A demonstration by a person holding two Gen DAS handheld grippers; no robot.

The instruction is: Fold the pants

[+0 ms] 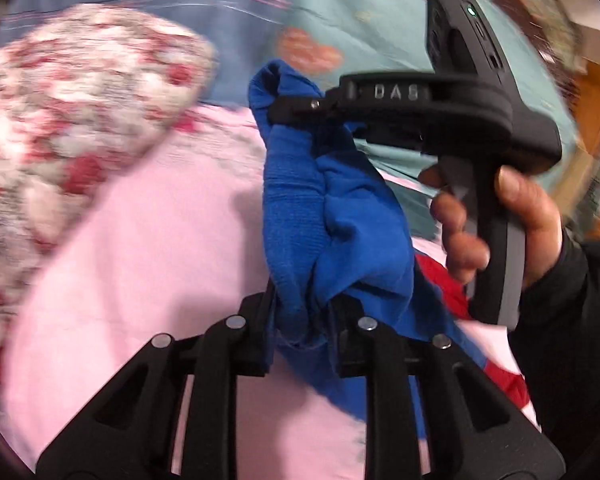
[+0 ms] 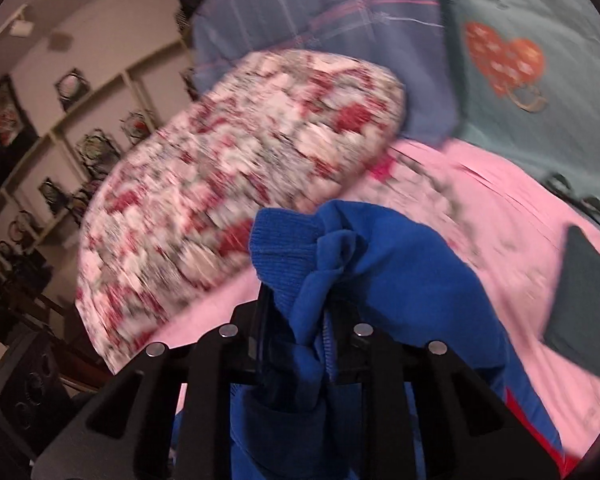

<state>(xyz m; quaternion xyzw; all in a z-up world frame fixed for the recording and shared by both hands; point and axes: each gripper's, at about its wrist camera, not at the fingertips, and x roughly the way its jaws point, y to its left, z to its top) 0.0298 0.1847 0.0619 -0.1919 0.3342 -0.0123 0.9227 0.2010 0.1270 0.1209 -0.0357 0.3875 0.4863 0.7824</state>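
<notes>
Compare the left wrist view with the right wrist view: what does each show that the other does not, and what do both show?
Only the left wrist view shows the right gripper from outside, shut on the blue pants, with the person's hand on its handle.

Only the right wrist view shows wall shelves and the red heart sharply on the teal pillow.

Both show gripper fingers closed on bunched blue pants, the floral pillow, the pink sheet and a blue-grey striped cloth. The left gripper also holds the pants.
</notes>
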